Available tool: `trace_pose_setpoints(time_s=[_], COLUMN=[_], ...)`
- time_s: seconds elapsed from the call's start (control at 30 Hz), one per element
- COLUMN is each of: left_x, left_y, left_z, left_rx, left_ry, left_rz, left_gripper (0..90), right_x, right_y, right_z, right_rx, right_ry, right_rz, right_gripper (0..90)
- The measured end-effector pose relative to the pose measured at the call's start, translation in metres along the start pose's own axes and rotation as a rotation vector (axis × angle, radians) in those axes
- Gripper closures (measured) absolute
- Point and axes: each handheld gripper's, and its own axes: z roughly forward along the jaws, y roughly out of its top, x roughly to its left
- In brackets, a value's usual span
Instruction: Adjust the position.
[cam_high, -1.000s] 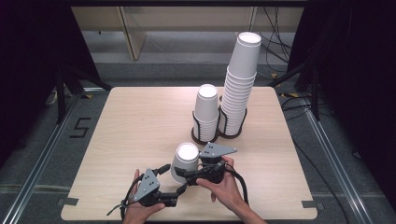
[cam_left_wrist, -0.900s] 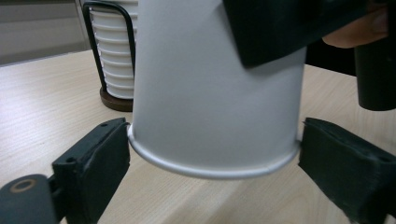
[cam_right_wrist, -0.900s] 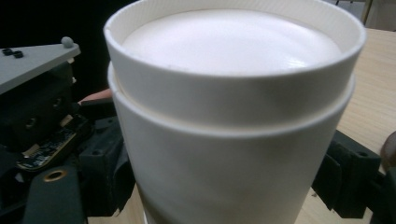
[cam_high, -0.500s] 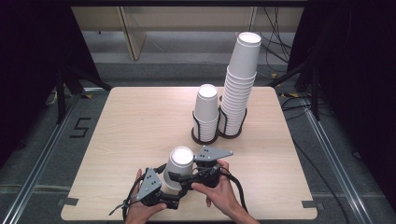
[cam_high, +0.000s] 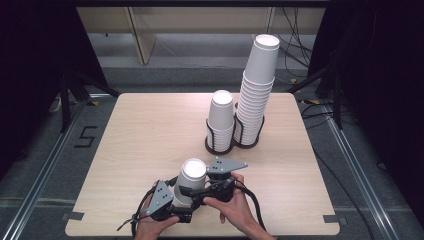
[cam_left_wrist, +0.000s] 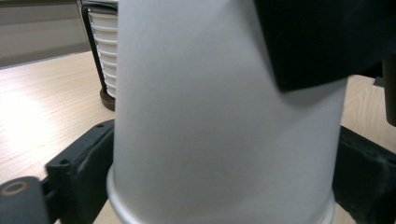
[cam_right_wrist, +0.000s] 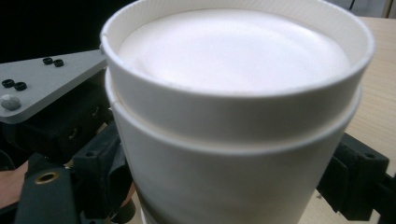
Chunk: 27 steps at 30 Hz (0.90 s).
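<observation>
Now both grippers are meeting at the worktop's (cam_high: 150, 130) near edge, their fingers clamping nested upside-down white paper cups (cam_high: 190, 181): left gripper (cam_high: 176, 202) low, its fingers having just been closing, right gripper (cam_high: 207, 187) higher.

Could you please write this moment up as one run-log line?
left gripper: jaws around cups, just closing | right gripper: jaws beside cups | cups: nested, upside down, near table front edge | holder: two stacks behind
</observation>
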Motion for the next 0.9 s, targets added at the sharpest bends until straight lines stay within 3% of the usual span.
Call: trace_pose_setpoints(time_s=[0.13, 0.17, 0.43, 0.5, 0.53, 0.57, 0.6, 0.63, 0.77, 0.9], left_x=[0.001, 0.001, 0.006, 0.007, 0.007, 0.007, 0.005, 0.005, 0.002, 0.001], left_y=[0.001, 0.002, 0.002, 0.002, 0.002, 0.002, 0.002, 0.001, 0.001, 0.001], left_z=[-0.001, -0.001, -0.005, -0.005, -0.006, -0.006, -0.006, -0.006, -0.005, -0.004], left_rx=[0.006, 0.018, 0.061, 0.075, 0.11, 0.11, 0.138, 0.148, 0.176, 0.166], left_ry=[-0.011, -0.017, -0.051, -0.066, -0.073, -0.073, -0.095, -0.103, -0.126, -0.148], left_rz=[0.026, 0.044, 0.111, 0.123, 0.151, 0.151, 0.175, 0.193, 0.232, 0.237], left_gripper=[8.6, 9.1, 10.8, 11.1, 11.2, 11.2, 11.2, 11.3, 11.4, 11.4], right_x=[0.002, 0.003, 0.001, -0.001, -0.001, -0.002, -0.002, -0.004, -0.007, -0.008], right_y=[0.002, 0.005, 0.019, 0.022, 0.023, 0.024, 0.024, 0.025, 0.026, 0.024], right_z=[0.0, -0.003, -0.023, -0.029, -0.032, -0.034, -0.036, -0.037, -0.041, -0.04], right_rx=[0.02, 0.027, 0.089, 0.107, 0.122, 0.129, 0.148, 0.154, 0.182, 0.232], right_ry=[-0.001, -0.009, -0.011, 0.011, 0.008, 0.019, 0.025, 0.045, 0.051, 0.073], right_rz=[-0.042, -0.084, -0.12, -0.146, -0.143, -0.14, -0.131, -0.149, -0.168, -0.162], right_gripper=[14.9, 14.2, 15.5, 15.7, 15.7, 15.6, 15.5, 15.7, 15.8, 16.5])
